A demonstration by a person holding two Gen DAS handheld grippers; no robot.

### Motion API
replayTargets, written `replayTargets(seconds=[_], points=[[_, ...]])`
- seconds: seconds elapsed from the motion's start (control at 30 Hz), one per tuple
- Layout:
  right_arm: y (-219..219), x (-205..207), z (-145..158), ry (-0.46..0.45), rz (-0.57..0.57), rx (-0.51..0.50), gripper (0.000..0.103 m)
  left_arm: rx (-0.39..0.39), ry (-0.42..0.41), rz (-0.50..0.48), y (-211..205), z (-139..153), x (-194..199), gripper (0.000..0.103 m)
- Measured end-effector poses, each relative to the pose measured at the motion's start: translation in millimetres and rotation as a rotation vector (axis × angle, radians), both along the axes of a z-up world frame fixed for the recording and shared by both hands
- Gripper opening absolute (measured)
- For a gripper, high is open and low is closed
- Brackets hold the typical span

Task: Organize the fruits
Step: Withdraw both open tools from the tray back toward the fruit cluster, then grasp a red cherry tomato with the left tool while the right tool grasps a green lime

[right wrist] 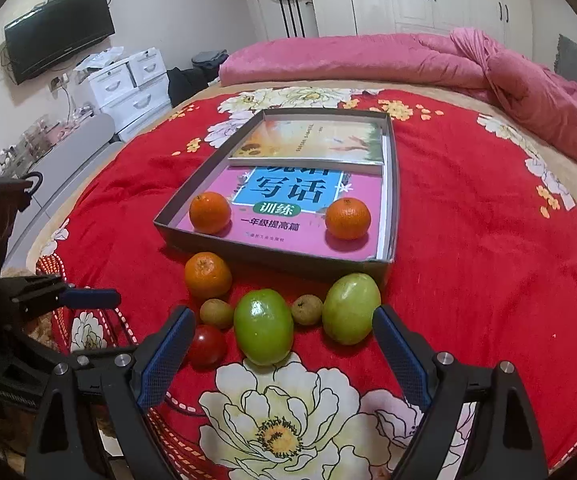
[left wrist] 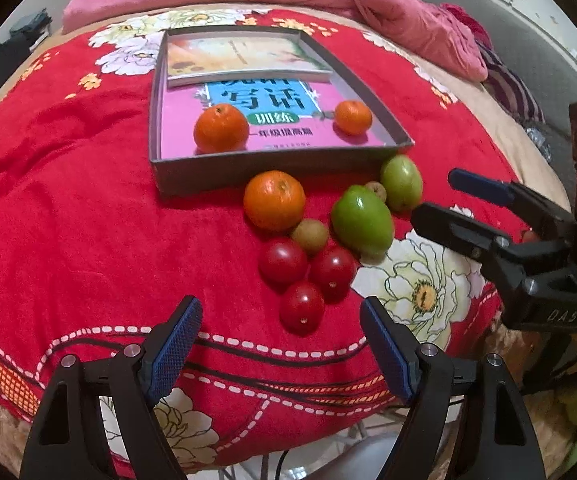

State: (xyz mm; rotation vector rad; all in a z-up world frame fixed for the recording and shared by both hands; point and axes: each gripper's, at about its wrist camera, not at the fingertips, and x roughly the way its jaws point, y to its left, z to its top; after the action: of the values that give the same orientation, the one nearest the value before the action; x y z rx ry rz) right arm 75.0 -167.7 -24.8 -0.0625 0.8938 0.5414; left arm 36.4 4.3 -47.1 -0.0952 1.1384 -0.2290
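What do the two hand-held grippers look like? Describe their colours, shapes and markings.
Each hand-held gripper, left and right, is a black plastic frame with two tapering fingers, silver rivets at the joints and blue textured pads. Raised lettering marks the right one's body in the left view. No sleeves show.

The blanket point(left wrist: 88, 184) is coloured bright red and is printed with white, yellow-centred flowers and dashed white lines. The shallow box point(left wrist: 264, 168) is finished in grey. A pink book point(left wrist: 192, 120) with a blue title panel and a green label is seen inside it, beside a pale book point(left wrist: 244, 56) printed in yellow and green. Three oranges point(left wrist: 274, 200) are coloured orange. Two larger fruits point(right wrist: 263, 326) are coloured green. Three tomatoes point(left wrist: 282, 260) are coloured deep red. Two small round fruits point(left wrist: 310, 235) are coloured brownish tan. The quilt point(right wrist: 368, 60) is coloured pink. The left gripper point(left wrist: 280, 348) and the right gripper point(right wrist: 284, 356) are moulded in black, with blue textured pads point(left wrist: 176, 344).
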Motion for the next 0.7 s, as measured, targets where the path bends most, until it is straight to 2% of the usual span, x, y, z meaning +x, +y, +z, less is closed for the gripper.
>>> replayTargets(seconds=[0.2, 0.27, 0.43, 0.57, 0.63, 0.7], points=[[-1, 0, -3, 0.017, 0.005, -0.001, 0.09, -0.004, 0.018, -0.014, -3, -5, -1, 0.082], [0, -1, -4, 0.024, 0.012, -0.002, 0.09, -0.011, 0.023, -0.015, -3, -7, -1, 0.074], [4, -2, -8, 0.044, 0.033, -0.008, 0.089, -0.018, 0.035, -0.006, -1, -12, 1, 0.064], [5, -1, -15, 0.088, 0.029, -0.013, 0.074, -0.028, 0.042, -0.002, 0, -15, 3, 0.057], [5, 1, -19, 0.115, 0.027, -0.009, 0.065, -0.037, 0.047, -0.003, 0, -16, 3, 0.056], [6, 1, -22, 0.133, 0.03, -0.005, 0.061, -0.038, 0.048, -0.004, 0, -18, 4, 0.056]])
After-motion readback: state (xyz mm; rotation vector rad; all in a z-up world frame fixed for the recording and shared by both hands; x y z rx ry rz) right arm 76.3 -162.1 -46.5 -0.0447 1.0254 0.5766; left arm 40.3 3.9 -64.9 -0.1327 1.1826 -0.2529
